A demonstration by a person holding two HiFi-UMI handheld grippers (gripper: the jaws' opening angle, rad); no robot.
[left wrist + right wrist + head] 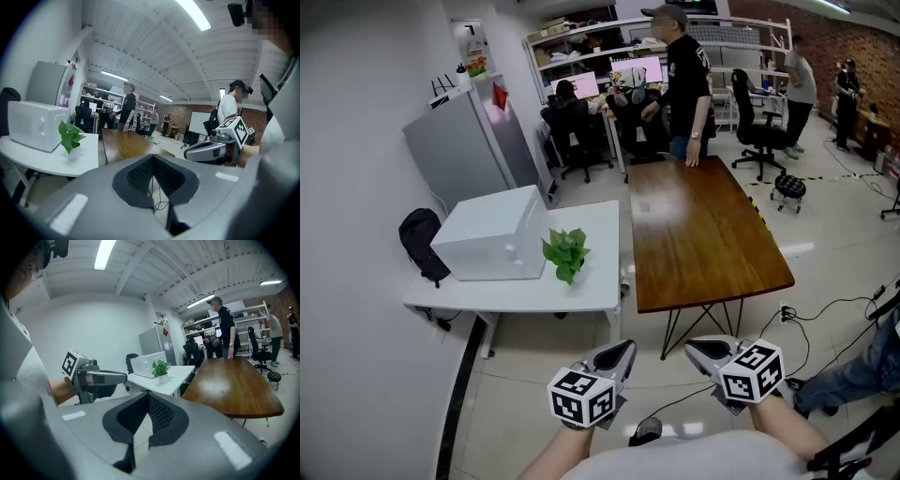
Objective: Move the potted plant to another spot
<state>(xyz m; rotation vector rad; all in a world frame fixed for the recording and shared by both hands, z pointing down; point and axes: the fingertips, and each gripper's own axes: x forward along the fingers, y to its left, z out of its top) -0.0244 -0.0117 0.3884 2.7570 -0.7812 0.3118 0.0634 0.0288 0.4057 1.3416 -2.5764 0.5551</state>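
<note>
The potted plant (565, 251) has green leaves in a small white pot and stands near the front right of a white table (586, 292). It also shows in the left gripper view (70, 137) and the right gripper view (161, 368). My left gripper (623, 349) and right gripper (694, 348) hang side by side over the floor, well short of the table. Both are shut with nothing between the pads. Each gripper view shows its own closed jaws, left (152, 157) and right (148, 395), and the other gripper beside it.
A white box-shaped appliance (492, 234) sits left of the plant. A long brown wooden table (703, 234) adjoins the white one on the right. A person (684, 84) stands at its far end. A black bag (422, 242) hangs at the left, and cables (825, 309) lie on the floor.
</note>
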